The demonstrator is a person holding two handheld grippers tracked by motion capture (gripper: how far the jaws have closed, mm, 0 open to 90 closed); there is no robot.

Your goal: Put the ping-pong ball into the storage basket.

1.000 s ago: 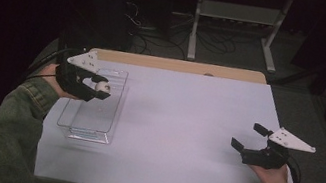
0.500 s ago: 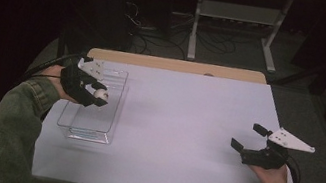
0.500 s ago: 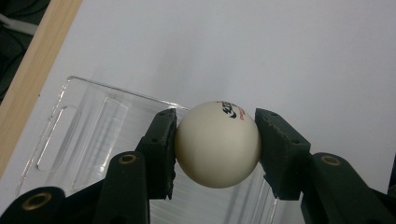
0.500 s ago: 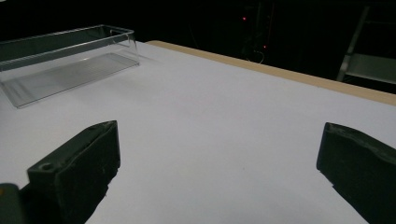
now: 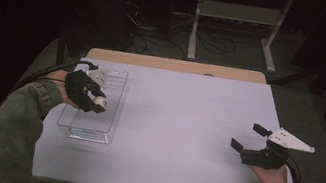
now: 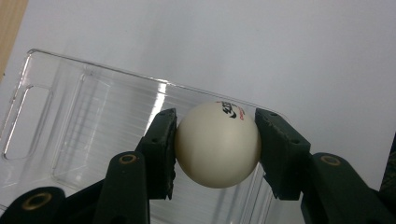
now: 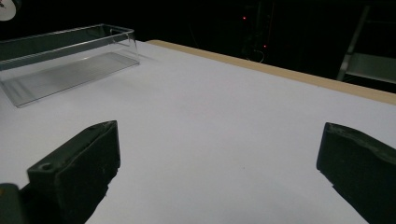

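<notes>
A white ping-pong ball (image 6: pixel 218 144) with printed lettering sits between the black pads of my left gripper (image 5: pixel 98 104), which is shut on it. The ball (image 5: pixel 98 104) hangs just above a clear plastic tray (image 5: pixel 115 94) at the table's left side; through the left gripper view the tray's floor (image 6: pixel 93 121) lies directly under the ball. My right gripper (image 5: pixel 248 138) rests near the table's right edge, open, nothing between its jaws. In the right gripper view the tray (image 7: pixel 65 56) stands far off at the upper left.
The white tabletop (image 5: pixel 180 125) spreads between the two hands. A wooden strip (image 5: pixel 175 65) runs along its far edge. Beyond the table a metal stand (image 5: pixel 236 23) and cables stand on the dark floor.
My left hand has sunk toward the tray with the ball and tipped downward. The right hand has stayed where it was.
</notes>
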